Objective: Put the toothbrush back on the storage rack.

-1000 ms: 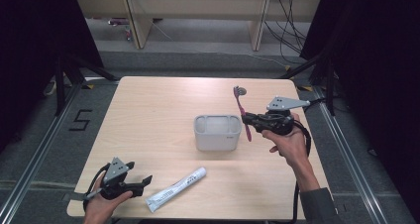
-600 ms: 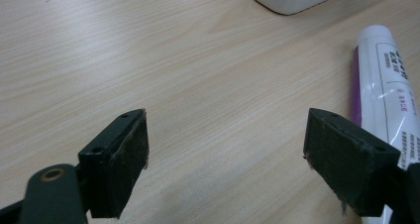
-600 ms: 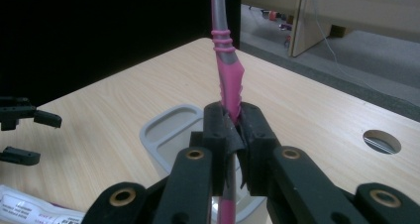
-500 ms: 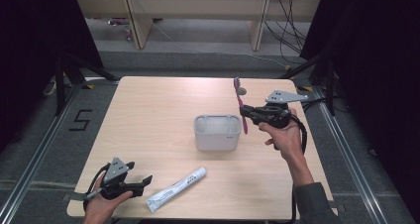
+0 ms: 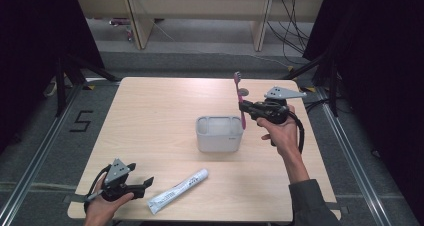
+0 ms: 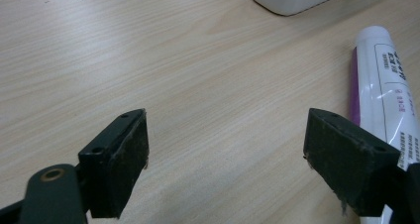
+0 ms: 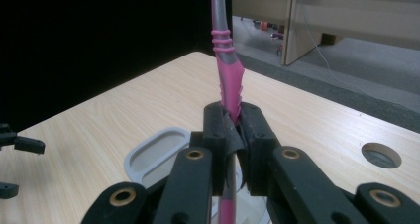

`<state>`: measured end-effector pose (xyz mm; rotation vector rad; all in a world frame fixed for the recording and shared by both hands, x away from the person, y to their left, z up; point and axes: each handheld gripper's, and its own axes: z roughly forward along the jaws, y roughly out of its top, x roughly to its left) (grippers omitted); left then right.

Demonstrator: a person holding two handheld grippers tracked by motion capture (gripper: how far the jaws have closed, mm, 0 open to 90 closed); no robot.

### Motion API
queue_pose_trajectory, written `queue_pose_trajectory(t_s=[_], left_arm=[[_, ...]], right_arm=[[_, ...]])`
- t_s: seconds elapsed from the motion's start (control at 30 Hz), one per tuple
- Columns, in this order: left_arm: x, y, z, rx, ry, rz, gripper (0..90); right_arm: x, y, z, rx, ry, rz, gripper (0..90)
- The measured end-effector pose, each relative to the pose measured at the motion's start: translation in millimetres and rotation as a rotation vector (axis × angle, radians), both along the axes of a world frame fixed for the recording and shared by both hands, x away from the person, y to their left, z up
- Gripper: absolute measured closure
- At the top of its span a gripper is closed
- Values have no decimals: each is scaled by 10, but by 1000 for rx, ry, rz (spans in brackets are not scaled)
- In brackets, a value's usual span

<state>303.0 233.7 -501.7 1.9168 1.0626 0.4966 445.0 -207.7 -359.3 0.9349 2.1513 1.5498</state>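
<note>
A pink and grey toothbrush (image 5: 239,97) stands nearly upright in the air, head up, with my right gripper (image 5: 243,107) shut on its handle (image 7: 228,83). Its lower end hangs at the right rim of a grey rectangular holder (image 5: 219,134) in the middle of the table; that holder (image 7: 154,152) lies just below the jaws in the right gripper view. My left gripper (image 5: 145,183) rests open near the front left corner. A white and purple toothpaste tube (image 5: 177,190) lies just right of it, and the same tube (image 6: 381,80) runs beside the right jaw in the left gripper view.
The light wooden table (image 5: 150,116) has a round cable hole (image 5: 243,92) behind the right gripper. Dark floor and metal rails surround the table, with wooden furniture legs at the back.
My right gripper has lifted the toothbrush, swung it from tilted to nearly upright, and carried it left toward the holder's right rim. The left gripper has stayed still.
</note>
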Motion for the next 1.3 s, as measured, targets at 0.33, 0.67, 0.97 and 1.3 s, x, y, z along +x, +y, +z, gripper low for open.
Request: queue_pose_trajectory(t_s=[0.33,0.67,0.97,1.3], left_arm=[[0,-1,1,-2,-1,-3,172],[-2,-3,0,-4,-2,-3,172],[-2,-4,1,-4,1,-6,172],[-3,-6,0,-1,1,-11,172]], right_arm=[[138,43,-98,32,19,-21,833],[230,132,-240,36,50,-37,833],[299,139,-381,40,69,-67,833],[316,143,-486,42,108,-84,832]])
